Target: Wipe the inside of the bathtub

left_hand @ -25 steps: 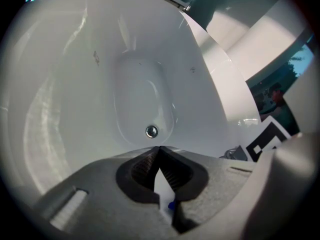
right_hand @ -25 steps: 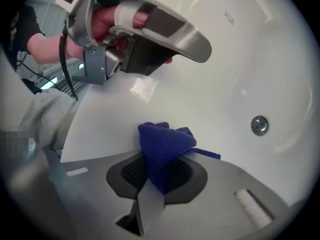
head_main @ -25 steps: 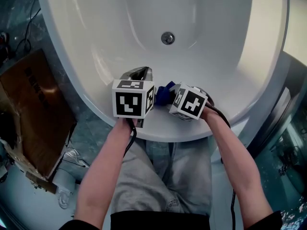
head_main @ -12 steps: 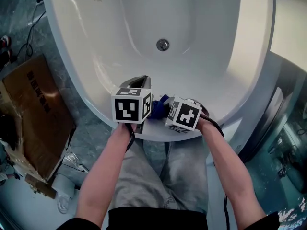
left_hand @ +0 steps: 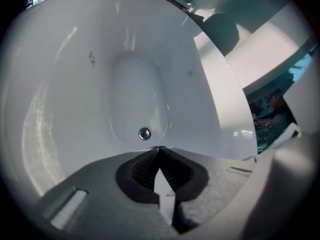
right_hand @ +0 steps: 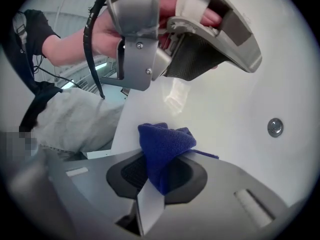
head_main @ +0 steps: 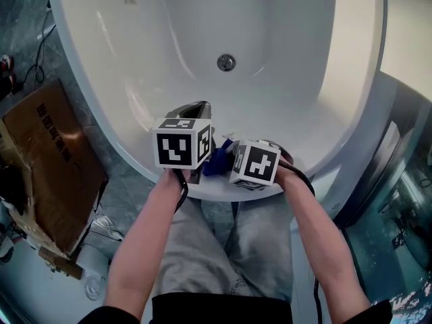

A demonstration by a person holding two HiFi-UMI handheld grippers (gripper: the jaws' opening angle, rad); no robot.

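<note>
The white bathtub (head_main: 135, 66) lies below me, its round metal drain (head_main: 226, 62) near the middle of the floor. Over the tub's near end, my right gripper (head_main: 227, 155) is shut on a crumpled blue cloth (head_main: 217, 160); in the right gripper view the cloth (right_hand: 165, 146) bulges up from between the pads. Just to its left, my left gripper (head_main: 197, 108) points into the tub, jaws shut with nothing between them (left_hand: 159, 149). The drain (left_hand: 144, 133) shows beyond its tips. The left gripper's body (right_hand: 137, 39) fills the top of the right gripper view.
A brown cardboard sheet (head_main: 47, 160) lies on the floor left of the tub. Cables (head_main: 40, 39) run along the dark tiled floor at upper left. A dark glass panel (head_main: 398, 201) stands at right. The person's legs in grey trousers (head_main: 229, 248) press against the near rim (head_main: 223, 193).
Both grippers have drifted slightly left and back toward the near rim, still side by side. The blue cloth stays in the right gripper; the left stays shut.
</note>
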